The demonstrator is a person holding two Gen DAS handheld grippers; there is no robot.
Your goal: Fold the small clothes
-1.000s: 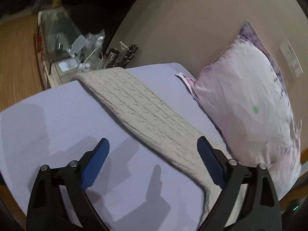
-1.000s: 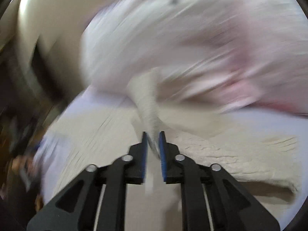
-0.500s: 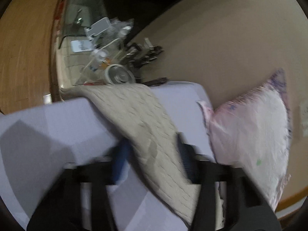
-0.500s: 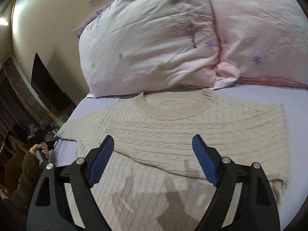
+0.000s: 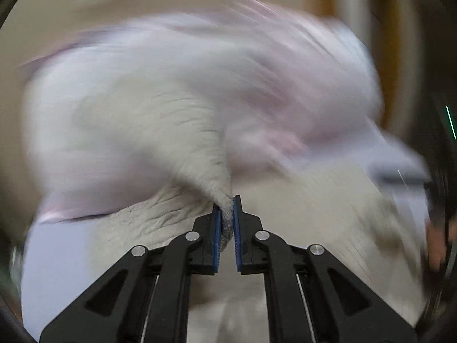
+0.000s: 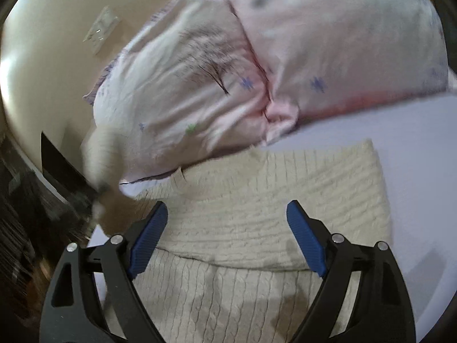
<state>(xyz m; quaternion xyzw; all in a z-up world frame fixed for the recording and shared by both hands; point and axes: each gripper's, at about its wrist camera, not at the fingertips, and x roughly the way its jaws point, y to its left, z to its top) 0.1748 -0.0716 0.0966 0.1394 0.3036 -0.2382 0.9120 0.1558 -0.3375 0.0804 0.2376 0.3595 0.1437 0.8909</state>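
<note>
A cream cable-knit sweater lies on a pale lilac bed sheet, its right side folded over the body. My left gripper is shut on the sweater's left sleeve and lifts it; the view is blurred by motion. That raised sleeve shows blurred at the left of the right wrist view. My right gripper is open and empty, hovering just above the folded sweater.
A large pink pillow lies against the beige wall just beyond the sweater. It also shows blurred in the left wrist view. Dark furniture and clutter stand beside the bed at the left.
My left gripper has closed on the sleeve and swung it up and across. My right gripper let go of the other sleeve earlier and stays open above the sweater.
</note>
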